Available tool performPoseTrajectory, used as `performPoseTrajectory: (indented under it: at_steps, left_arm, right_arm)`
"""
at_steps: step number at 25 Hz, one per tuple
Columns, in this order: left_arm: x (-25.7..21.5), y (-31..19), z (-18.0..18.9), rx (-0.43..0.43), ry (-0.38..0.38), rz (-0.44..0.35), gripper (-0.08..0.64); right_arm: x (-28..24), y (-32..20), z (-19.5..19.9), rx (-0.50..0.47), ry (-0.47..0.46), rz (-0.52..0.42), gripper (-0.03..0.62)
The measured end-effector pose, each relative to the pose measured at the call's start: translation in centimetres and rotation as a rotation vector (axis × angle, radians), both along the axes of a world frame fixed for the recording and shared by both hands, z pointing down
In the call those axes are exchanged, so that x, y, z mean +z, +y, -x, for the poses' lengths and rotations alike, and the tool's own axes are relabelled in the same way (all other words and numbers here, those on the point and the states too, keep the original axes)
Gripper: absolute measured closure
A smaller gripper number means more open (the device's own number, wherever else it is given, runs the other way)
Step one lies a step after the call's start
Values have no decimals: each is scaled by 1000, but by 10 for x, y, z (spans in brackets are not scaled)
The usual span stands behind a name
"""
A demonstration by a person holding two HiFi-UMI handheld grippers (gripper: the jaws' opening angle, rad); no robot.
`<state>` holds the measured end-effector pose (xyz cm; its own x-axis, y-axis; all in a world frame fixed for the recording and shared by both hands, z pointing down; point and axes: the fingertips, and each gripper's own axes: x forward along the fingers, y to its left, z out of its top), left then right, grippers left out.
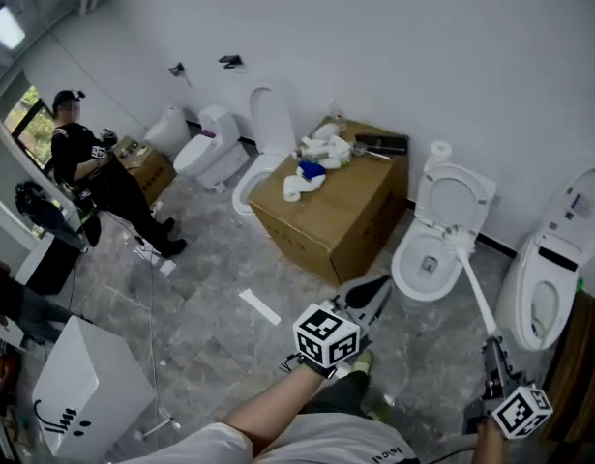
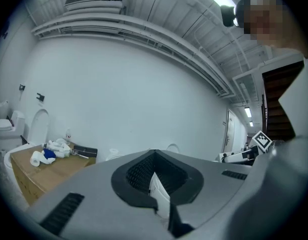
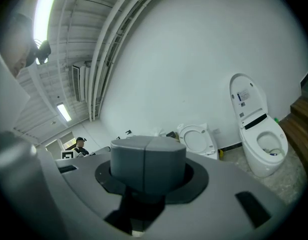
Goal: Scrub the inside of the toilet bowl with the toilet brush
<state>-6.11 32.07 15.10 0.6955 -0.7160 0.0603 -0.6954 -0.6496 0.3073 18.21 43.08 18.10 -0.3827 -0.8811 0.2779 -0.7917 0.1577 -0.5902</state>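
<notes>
In the head view a white toilet (image 1: 428, 259) stands against the wall with its lid (image 1: 456, 199) raised and the bowl open. The toilet brush (image 1: 476, 293) has a long white handle that slants up from my right gripper (image 1: 491, 348), which is shut on its lower end. The brush head (image 1: 458, 240) rests at the bowl's far rim, below the lid. My left gripper (image 1: 378, 289) hovers left of the bowl with its jaws together and nothing seen in them. The right gripper view shows the same toilet (image 3: 196, 139) ahead; the brush is hidden there.
A big cardboard box (image 1: 331, 211) with rags on top stands left of the toilet. A second toilet (image 1: 549, 278) is close on the right, beside wooden steps (image 1: 580, 356). More toilets (image 1: 210, 148) line the back left. A person (image 1: 94, 172) sits far left. A white box (image 1: 84, 385) stands near left.
</notes>
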Motion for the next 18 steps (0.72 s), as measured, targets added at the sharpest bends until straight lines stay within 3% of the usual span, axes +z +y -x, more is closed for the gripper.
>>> performPoseTrajectory:
  at_steps: [6, 18]
  left_arm:
    - [-1, -26, 25, -17, -22, -53, 552]
    - [45, -206, 26, 68, -51, -26, 552]
  right_arm:
    - [4, -40, 29, -15, 5, -44, 436]
    - [49, -195, 52, 52, 10, 66, 436]
